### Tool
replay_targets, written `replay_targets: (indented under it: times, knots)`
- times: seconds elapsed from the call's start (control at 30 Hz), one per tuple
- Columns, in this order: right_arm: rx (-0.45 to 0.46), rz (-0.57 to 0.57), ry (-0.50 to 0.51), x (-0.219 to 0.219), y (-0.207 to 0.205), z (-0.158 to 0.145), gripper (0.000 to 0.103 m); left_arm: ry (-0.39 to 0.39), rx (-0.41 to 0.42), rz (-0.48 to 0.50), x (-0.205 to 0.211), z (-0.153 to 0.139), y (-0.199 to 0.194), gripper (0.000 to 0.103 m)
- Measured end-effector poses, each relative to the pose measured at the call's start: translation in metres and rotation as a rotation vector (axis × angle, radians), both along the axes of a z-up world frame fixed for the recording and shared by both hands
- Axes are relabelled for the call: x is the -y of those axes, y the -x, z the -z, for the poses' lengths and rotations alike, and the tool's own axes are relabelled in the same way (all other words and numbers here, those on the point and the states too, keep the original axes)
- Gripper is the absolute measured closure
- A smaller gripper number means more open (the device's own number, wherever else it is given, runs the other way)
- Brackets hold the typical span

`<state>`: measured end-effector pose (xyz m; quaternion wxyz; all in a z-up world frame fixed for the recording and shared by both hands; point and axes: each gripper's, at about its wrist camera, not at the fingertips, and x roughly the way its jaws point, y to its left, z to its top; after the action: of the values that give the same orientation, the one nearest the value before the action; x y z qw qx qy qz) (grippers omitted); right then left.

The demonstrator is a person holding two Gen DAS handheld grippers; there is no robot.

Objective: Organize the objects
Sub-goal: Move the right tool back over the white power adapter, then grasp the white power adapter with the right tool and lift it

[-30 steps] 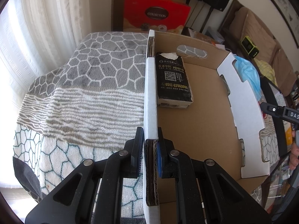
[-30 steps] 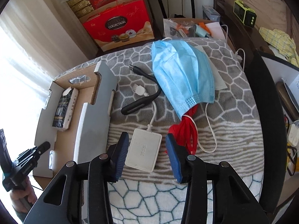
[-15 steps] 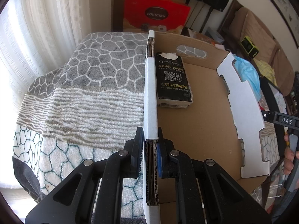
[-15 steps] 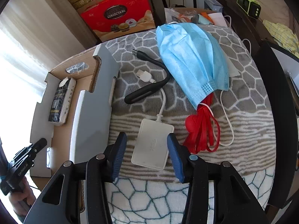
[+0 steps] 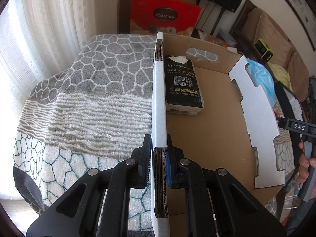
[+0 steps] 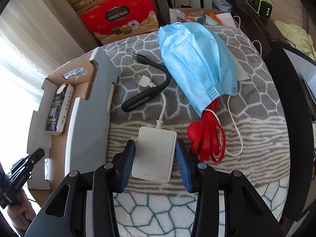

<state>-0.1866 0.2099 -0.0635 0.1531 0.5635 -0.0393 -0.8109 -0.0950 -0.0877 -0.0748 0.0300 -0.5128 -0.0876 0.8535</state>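
While left tongs [image 5: 159,165] clamp the cardboard box [image 5: 217,138] holding 1 black packet [image 5: 183,85], right tongs [image 6: 155,165] gape.

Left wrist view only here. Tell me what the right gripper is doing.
Observer: The right gripper is open, one finger on each side of a white hub lying on the blanket.
Operator: Report what lies right of the hub.
Observer: A red strap bundle, its far end under a blue mask.
Operator: Say where the hub's cable runs.
Observer: Away from the gripper, to a USB plug beside a black light.
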Motion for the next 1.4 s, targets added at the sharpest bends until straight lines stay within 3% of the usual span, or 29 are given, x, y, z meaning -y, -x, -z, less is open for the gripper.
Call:
replay_targets:
  times: [0.37,0.63,0.7,0.93,1.03,1.4]
  knots:
    - [-0.104,0.016,0.019,-0.030,-0.010,-0.052,0.062,0.000,0.000,-0.002,0.000,0.000,0.000,0.092]
    - [-0.135,0.024,0.004,-0.045,-0.016,-0.069,0.063,0.001,0.000,-0.002,0.000,0.000,0.000,0.092]
    - [-0.146,0.019,-0.004,-0.044,-0.017,-0.074,0.100,0.001,0.000,-0.003,0.000,0.000,0.000,0.092]
    - [-0.125,-0.005,-0.030,-0.041,-0.015,-0.073,0.091,0.001,0.000,-0.003,0.000,0.000,0.000,0.092]
    - [-0.083,-0.016,-0.019,-0.039,-0.015,-0.056,0.077,0.000,0.000,-0.002,0.000,0.000,0.000,0.092]
    - [0.029,-0.035,-0.035,-0.026,-0.011,-0.002,0.077,0.002,0.000,-0.005,0.000,0.000,0.000,0.092]
